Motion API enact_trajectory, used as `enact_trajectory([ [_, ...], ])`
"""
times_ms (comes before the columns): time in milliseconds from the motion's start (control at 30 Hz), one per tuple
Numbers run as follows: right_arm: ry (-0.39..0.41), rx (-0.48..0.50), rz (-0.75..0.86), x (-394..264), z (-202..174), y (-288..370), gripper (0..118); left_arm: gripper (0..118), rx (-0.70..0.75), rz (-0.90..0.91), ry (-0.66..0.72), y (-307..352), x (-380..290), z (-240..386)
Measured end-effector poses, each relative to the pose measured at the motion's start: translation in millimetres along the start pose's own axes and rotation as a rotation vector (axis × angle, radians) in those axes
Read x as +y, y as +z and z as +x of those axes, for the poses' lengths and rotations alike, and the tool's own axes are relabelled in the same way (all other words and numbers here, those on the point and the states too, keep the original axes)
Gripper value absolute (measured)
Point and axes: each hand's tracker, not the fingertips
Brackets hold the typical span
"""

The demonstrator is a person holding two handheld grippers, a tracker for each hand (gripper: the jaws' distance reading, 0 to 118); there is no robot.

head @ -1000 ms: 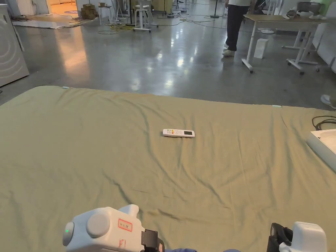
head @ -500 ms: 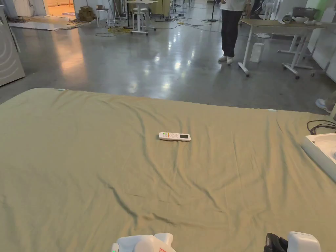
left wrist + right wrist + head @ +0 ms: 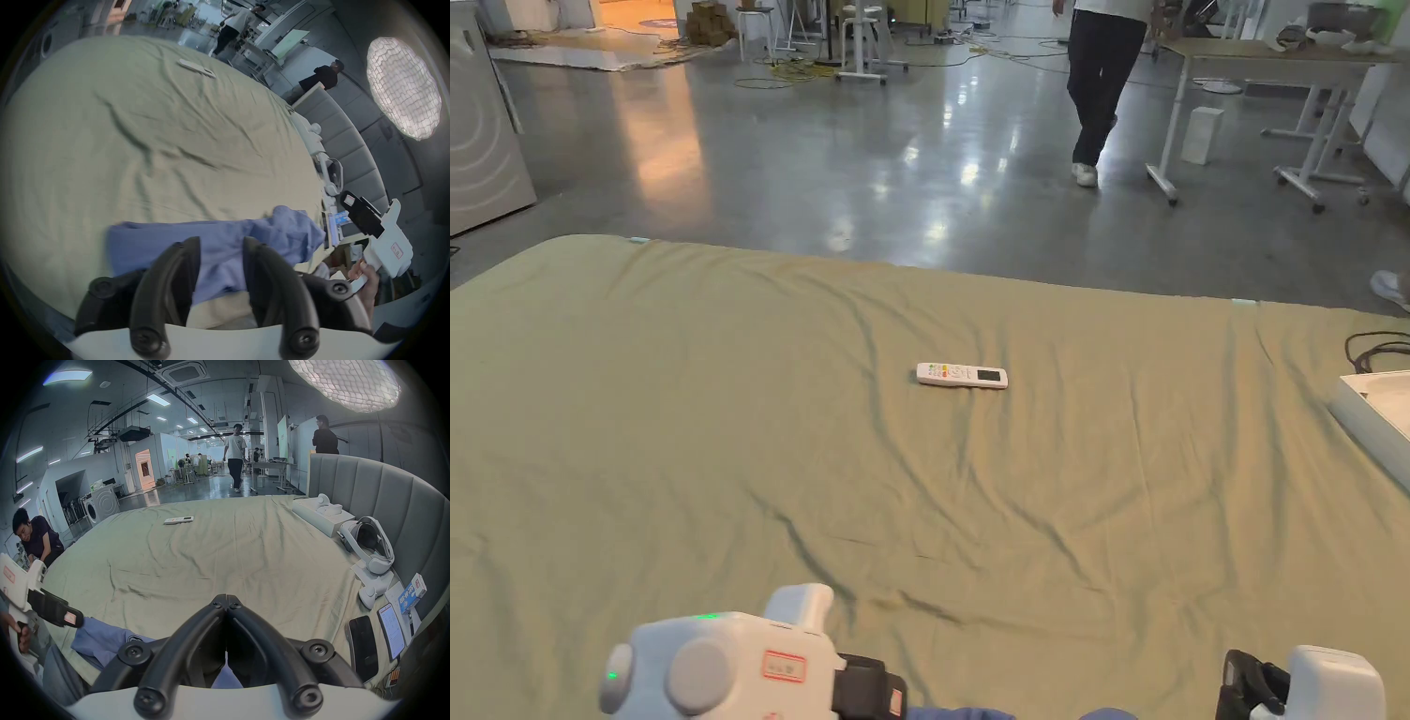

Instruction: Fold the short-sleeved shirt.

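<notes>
1. Head view: green sheet (image 3: 731,422) covers the bed, wrinkled. White remote (image 3: 962,376) lies near mid-bed. Left gripper (image 3: 731,666) body at the bottom edge, right gripper (image 3: 1298,684) body at bottom right; can't tell jaws from here. Sliver of blue shirt (image 3: 975,714) at the bottom edge between them. Person (image 3: 1106,84) on the floor beyond the bed.
2. Left gripper view: left gripper (image 3: 221,246) jaws spread, blue shirt (image 3: 219,241) lies crumpled between and beyond them at the bed's near edge. Can't tell if either jaw touches the cloth. Right gripper (image 3: 360,212) off to the right, held by a hand (image 3: 365,277).
3. Right gripper view: right gripper (image 3: 226,600) jaws pressed together at the tips, nothing seen pinched. Shirt (image 3: 102,635) lower left, left gripper (image 3: 70,618) tip just over it. Headset (image 3: 365,545), phones (image 3: 362,647) along the headboard side.
</notes>
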Motion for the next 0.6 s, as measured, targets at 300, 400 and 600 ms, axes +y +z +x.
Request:
enact_trajectory([
  [300,0.015,0.024,-0.003,1.5,-13.2,-2.1,0,42,0.001,0.031,0.183,19.6,-15.0,-100.9],
  [400,0.024,0.029,-0.006,1.1,-16.6,-1.5,0,42,-0.115,0.023,0.27,9.2,-21.1,-121.9],
  [600,0.037,0.023,-0.009,1.8,-17.3,0.8,0,42,-0.178,0.016,0.29,-8.2,-32.4,-137.6],
])
